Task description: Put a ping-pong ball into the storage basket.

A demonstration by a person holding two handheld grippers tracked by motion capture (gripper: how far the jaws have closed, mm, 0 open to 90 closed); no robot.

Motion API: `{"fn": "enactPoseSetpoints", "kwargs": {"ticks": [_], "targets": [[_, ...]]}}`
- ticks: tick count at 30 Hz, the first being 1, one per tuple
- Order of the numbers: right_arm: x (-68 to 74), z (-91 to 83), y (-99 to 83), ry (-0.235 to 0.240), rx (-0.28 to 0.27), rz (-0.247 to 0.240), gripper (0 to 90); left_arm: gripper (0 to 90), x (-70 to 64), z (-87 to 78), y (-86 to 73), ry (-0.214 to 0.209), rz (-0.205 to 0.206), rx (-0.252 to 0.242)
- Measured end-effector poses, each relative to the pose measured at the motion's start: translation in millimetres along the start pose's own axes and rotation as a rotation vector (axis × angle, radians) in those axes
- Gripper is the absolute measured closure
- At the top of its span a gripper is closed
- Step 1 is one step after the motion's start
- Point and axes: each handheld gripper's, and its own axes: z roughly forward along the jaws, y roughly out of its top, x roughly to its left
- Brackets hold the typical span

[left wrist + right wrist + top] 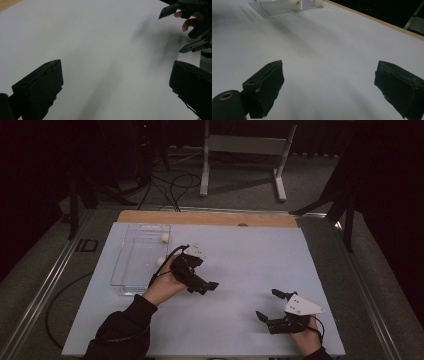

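Since both grippers have their fingers spread wide and empty, the next ball needs a clean approach: the two white balls (163,238) lie in the clear tray (131,265) at the far left of the surface (260,260). The left gripper (212,285) is nearer, so it should turn back, descend straight, and close gently; the right gripper (269,305) stays apart at the near right.

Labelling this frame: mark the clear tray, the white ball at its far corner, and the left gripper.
clear tray (131,255), high view, bare floor of the tray.
white ball (164,238), high view, middle of the ball.
left gripper (209,286), high view, between its fingertips.
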Motion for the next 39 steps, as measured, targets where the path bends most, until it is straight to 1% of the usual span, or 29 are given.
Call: {"fn": "enactPoseSetpoints", "kwargs": {"ticks": [7, 11, 14, 16, 18, 19, 21, 22, 24, 27, 28, 31, 36, 37, 39], "targets": [[0.2, -0.2, 0.1, 0.002, 0.001, -0.002, 8.6, 0.2, -6.3, 9.1, -10.4, -0.024, 0.0, 0.02], [-0.2, 0.0, -0.1, -0.001, 0.001, -0.002, 8.6, 0.2, -10.6, 11.8, -15.3, -0.039, 0.0, 0.019], [0.6, 0.2, 0.0, 0.001, 0.003, -0.002, 8.6, 0.2, -14.0, 12.8, -19.3, -0.047, 0.007, 0.012], [0.3, 0.2, 0.0, 0.002, 0.003, -0.003, 8.6, 0.2, -16.9, 14.6, -22.8, -0.059, 0.01, 0.01], [0.1, 0.2, -0.1, 0.001, 0.003, -0.003, 8.6, 0.2, -19.8, 16.5, -26.0, -0.061, 0.018, 0.009], [0.1, 0.3, -0.1, -0.002, 0.002, -0.004, 8.6, 0.2, -21.0, 17.7, -27.7, -0.069, 0.019, 0.011], [0.3, 0.4, 0.0, -0.001, 0.002, -0.006, 8.6, 0.2, -22.7, 18.2, -30.1, -0.066, 0.029, 0.014], [0.4, 0.5, 0.0, -0.001, 0.002, -0.006, 8.6, 0.2, -23.6, 18.7, -31.8, -0.073, 0.03, 0.018], [0.4, 0.5, 0.0, -0.001, 0.002, -0.006, 8.6, 0.2, -25.1, 19.1, -34.5, -0.08, 0.03, 0.011], [0.4, 0.4, 0.0, -0.004, 0.005, -0.008, 8.6, 0.2, -27.8, 20.6, -37.9, -0.084, 0.036, 0.017], [0.5, 0.3, 0.0, -0.002, 0.004, -0.006, 8.6, 0.2, -29.9, 22.6, -41.5, -0.088, 0.042, 0.025], [0.6, 0.3, 0.1, -0.003, 0.005, -0.006, 8.6, 0.2, -31.8, 25.0, -46.0, -0.088, 0.048, 0.041], [0.5, 0.3, 0.0, -0.005, 0.006, -0.008, 8.6, 0.2, -33.5, 27.2, -53.5, -0.104, 0.045, 0.033], [0.4, 0.2, 0.0, -0.004, 0.006, -0.007, 8.6, 0.2, -33.6, 27.6, -55.7, -0.116, 0.042, 0.035], [0.5, 0.2, 0.0, -0.004, 0.006, -0.007, 8.6, 0.2, -33.9, 27.6, -57.1, -0.113, 0.041, 0.033]]}}
